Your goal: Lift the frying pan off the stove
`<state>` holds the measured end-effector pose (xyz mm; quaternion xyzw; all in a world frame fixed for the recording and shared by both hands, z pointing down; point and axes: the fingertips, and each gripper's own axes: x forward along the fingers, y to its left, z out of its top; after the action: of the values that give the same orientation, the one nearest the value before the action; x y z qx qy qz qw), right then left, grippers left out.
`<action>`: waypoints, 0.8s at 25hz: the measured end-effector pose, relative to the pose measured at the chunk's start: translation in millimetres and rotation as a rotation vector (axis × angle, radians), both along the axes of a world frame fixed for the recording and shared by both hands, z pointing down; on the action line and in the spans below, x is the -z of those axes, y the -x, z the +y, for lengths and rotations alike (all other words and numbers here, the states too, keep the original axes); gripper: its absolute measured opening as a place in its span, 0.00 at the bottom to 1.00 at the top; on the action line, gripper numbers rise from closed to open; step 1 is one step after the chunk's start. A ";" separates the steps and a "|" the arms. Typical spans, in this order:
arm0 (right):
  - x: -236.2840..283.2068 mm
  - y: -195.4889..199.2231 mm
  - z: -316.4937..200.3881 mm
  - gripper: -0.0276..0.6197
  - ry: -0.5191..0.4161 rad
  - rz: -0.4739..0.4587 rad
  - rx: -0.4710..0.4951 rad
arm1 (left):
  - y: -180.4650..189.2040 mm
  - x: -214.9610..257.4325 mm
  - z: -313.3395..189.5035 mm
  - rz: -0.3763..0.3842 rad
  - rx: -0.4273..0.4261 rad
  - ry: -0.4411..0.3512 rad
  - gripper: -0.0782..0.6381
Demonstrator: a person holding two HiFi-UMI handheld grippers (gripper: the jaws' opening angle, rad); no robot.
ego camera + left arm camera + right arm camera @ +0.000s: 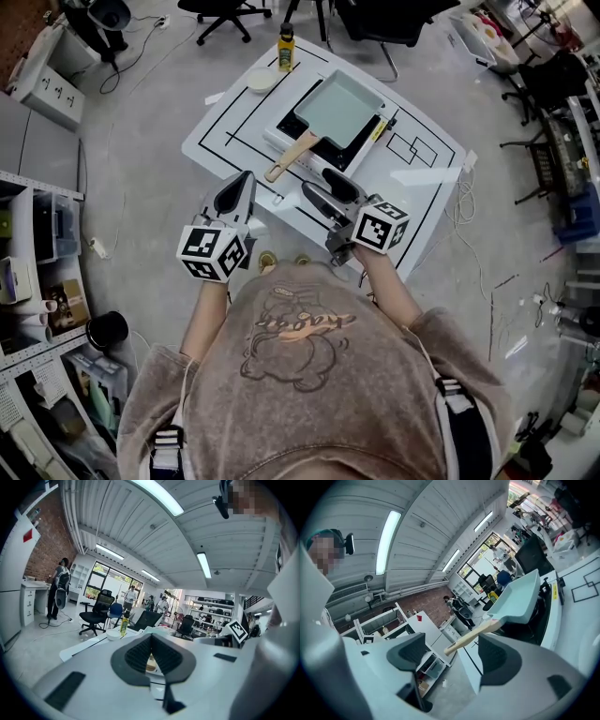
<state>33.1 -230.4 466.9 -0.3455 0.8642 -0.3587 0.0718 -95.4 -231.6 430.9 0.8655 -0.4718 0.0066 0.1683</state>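
**Pan on the stove, handle aimed back at my grippers**

I'm working over a low white table [427, 173] marked with black lines, set on a grey floor [141, 131] in an open workshop. Office chairs [223, 11] stand beyond the table's far edge.

The frying pan [342, 108] is pale, rectangular and empty, and sits flat on the stove [339, 156] ahead of both tools. Its long axis runs diagonally. The pan body lies far and to the right, and the wooden handle [292, 156] points back toward me. The handle's free end is just ahead of the right gripper [316, 182] and slightly to its left.

That gripper's jaws are spread with nothing pinched. From its own view the handle end seems to line up with the gap, though I think it sits beyond the pads. The left gripper [246, 178] has its jaws pressed together and holds nothing.

Past the pan, a yellow bottle [285, 47] and a small bowl [262, 81] stand near the table's far edge. There is bare tabletop to the right gripper's right.
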 end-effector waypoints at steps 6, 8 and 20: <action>-5.2 2.3 -13.7 0.77 0.036 -0.053 -0.043 | 7.1 -5.3 1.4 -0.009 0.014 0.010 0.12; -9.6 4.2 -19.4 0.78 0.067 -0.109 -0.042 | 8.8 -6.5 1.8 -0.009 0.019 0.012 0.12; -37.9 35.2 -51.2 0.79 0.192 -0.220 0.007 | 25.1 -11.4 2.6 -0.012 0.052 0.025 0.12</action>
<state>-2.1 -281.6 504.8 -0.3065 0.8141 -0.4754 0.1313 -120.5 -229.1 442.3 0.8507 -0.4951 0.0131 0.1764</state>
